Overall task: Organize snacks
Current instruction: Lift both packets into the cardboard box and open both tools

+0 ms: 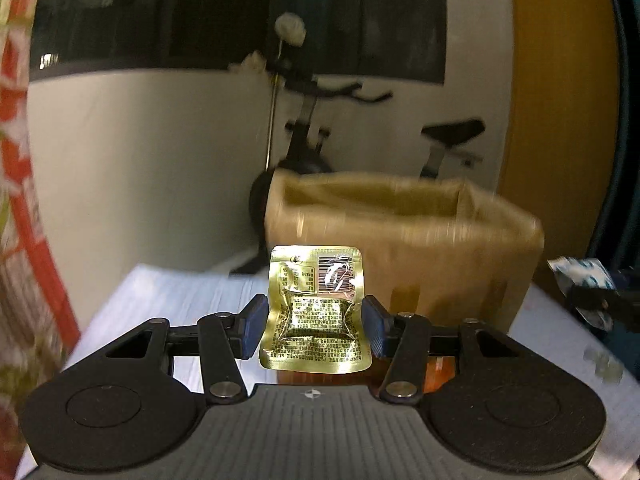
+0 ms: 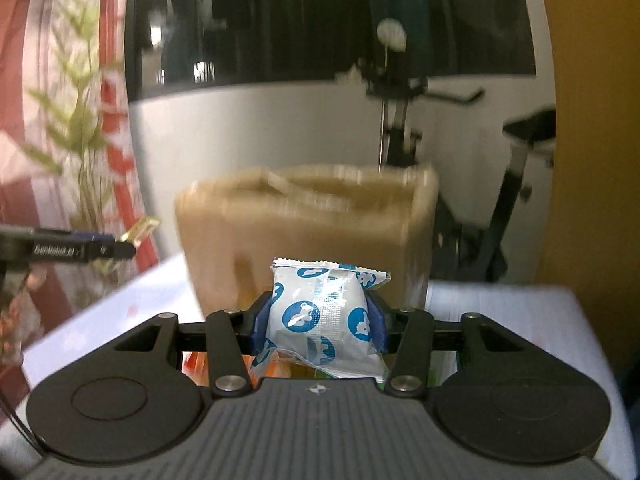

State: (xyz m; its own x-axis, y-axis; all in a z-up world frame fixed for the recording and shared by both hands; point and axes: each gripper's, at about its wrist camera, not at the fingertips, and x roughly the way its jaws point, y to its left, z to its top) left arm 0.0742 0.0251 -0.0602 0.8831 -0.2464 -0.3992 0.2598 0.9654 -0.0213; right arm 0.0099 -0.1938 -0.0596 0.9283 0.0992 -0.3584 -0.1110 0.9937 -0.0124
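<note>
My left gripper (image 1: 316,322) is shut on a gold foil snack packet (image 1: 316,308), held upright above the white table, short of an open tan bag (image 1: 404,236). My right gripper (image 2: 318,320) is shut on a white snack packet with blue bear prints (image 2: 320,312), held in front of the same tan bag (image 2: 304,224). The right gripper with its white packet shows at the right edge of the left wrist view (image 1: 588,288). The left gripper with its gold packet shows at the left edge of the right wrist view (image 2: 80,250).
The white table (image 1: 168,300) carries the bag. Orange packaging (image 2: 196,364) lies under the grippers. An exercise bike (image 1: 312,128) stands behind the table against a white wall. A red-and-white banner with green leaves (image 2: 80,120) is at the left.
</note>
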